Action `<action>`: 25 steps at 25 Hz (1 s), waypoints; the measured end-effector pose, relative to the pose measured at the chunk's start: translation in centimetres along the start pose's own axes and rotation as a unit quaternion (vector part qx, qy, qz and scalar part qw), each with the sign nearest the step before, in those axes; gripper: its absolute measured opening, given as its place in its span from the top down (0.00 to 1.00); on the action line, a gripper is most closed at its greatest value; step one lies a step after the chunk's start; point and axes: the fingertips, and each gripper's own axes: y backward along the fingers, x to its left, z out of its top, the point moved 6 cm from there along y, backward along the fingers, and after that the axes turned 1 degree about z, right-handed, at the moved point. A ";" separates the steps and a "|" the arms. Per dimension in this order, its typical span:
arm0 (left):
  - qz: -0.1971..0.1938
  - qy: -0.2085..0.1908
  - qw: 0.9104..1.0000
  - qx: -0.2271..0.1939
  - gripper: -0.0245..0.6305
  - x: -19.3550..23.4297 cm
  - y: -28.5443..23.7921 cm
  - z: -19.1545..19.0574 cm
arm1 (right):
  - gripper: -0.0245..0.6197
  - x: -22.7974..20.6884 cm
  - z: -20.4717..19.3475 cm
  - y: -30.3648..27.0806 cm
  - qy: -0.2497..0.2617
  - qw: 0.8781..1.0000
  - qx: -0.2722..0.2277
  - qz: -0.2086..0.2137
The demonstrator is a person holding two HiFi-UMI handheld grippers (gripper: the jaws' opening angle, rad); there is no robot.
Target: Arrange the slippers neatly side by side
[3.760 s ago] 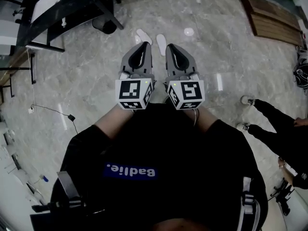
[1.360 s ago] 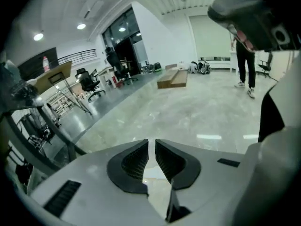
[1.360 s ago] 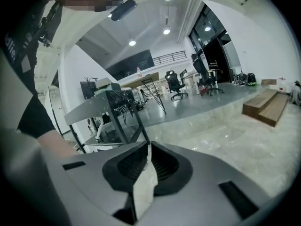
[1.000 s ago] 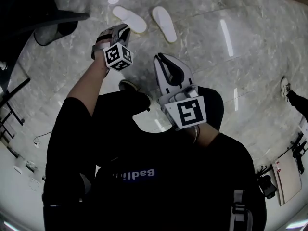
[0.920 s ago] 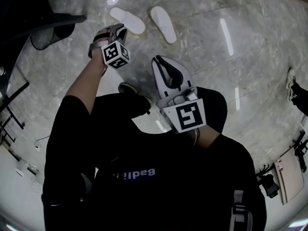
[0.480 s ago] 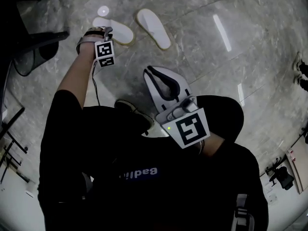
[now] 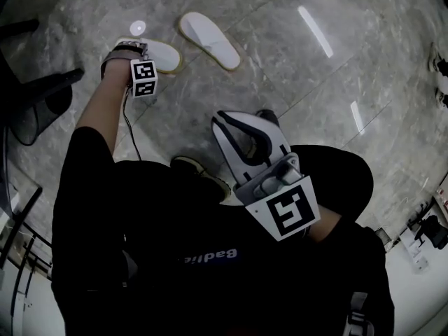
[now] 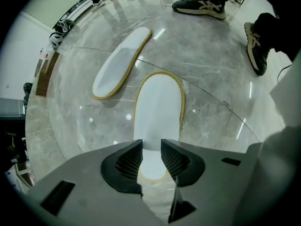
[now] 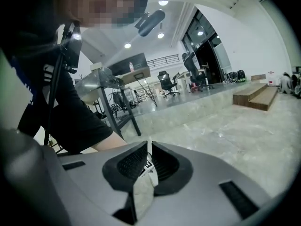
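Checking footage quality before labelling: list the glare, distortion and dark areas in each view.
Head view: fisheye bending, white glare streaks on the polished grey marble floor, the person's black shirt loses detail. Left gripper view: black round vignette, small light specks near the sharp white flat slipper with a tan rim. Right gripper view: bright ceiling lamps, mosaic patch top left.
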 end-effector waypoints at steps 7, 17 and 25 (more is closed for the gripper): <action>0.024 0.004 1.000 0.012 0.86 0.0 -2.1 1.2 | 0.92 0.1 -1.1 0.4 0.012 1.000 0.008 -0.015; 0.004 0.217 0.976 0.015 0.94 -0.2 -0.7 0.8 | 0.92 1.0 -0.2 -0.3 0.024 1.000 -0.009 0.002; -0.108 0.504 0.857 0.004 0.94 -1.0 2.2 0.3 | 0.92 1.2 2.7 -1.1 0.000 0.998 -0.053 0.037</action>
